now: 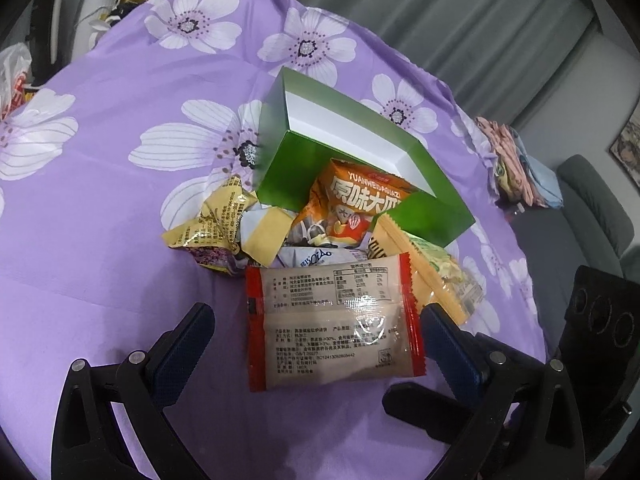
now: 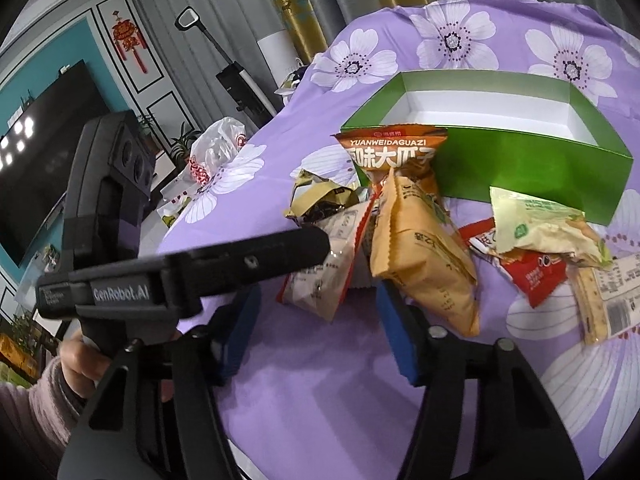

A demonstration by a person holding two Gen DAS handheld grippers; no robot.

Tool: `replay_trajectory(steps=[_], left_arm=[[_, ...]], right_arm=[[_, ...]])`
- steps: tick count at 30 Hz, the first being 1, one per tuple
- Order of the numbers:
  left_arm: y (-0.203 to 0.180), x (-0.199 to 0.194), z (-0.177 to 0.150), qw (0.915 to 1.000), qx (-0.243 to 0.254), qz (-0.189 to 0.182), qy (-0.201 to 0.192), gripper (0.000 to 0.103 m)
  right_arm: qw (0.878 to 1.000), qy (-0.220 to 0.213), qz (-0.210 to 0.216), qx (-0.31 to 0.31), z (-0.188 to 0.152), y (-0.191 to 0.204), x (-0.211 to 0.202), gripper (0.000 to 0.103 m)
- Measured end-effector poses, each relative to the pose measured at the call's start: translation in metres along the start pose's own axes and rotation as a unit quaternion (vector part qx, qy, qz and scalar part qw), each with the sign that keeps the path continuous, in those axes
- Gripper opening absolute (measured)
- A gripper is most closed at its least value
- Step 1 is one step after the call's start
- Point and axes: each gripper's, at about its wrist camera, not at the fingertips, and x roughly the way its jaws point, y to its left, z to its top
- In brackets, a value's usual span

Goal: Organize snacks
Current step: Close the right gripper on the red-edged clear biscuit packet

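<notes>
- Right gripper (image 2: pixel 316 320) jaws spread wide over the purple cloth (image 2: pixel 320 400).
- Left gripper (image 2: pixel 256 258) crosses in from the left, its tip touching a red-edged packet (image 2: pixel 324 268).
- Tan packet (image 2: pixel 428 256) lies beside it; orange seed bag (image 2: pixel 394 156) leans on the green box (image 2: pixel 520 164).

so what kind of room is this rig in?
Most likely a home living room. A wall-mounted TV with a red Chinese knot ornament beside it, curtains behind, and a grey sofa. The snacks lie on a round table under a purple floral tablecloth.
</notes>
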Motion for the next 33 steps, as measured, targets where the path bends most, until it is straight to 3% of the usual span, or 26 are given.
replay_trajectory(steps=[2,7,15,20,33], left_arm=[[0.001,0.003,0.000,1.0000,-0.002,-0.004,0.003,0.102],[0.004,0.009,0.000,0.9997,-0.008,-0.018,0.013,0.100],[0.005,0.021,-0.001,0.9991,-0.011,-0.028,0.031,0.069],[0.001,0.022,-0.004,0.9996,0.003,-0.003,0.029,0.061],[-0.007,-0.007,-0.010,0.9998,0.007,0.020,-0.001,0.048]], right_arm=[[1.000,0.001,-0.001,0.002,0.002,-0.002,0.003,0.043],[1.000,0.010,-0.006,0.008,0.004,-0.009,0.009,0.033],[0.999,0.032,-0.019,0.018,-0.001,-0.022,0.019,0.025],[0.999,0.039,-0.025,0.000,-0.004,-0.021,0.026,0.013],[1.000,0.006,0.011,0.002,-0.003,-0.008,0.005,0.007]])
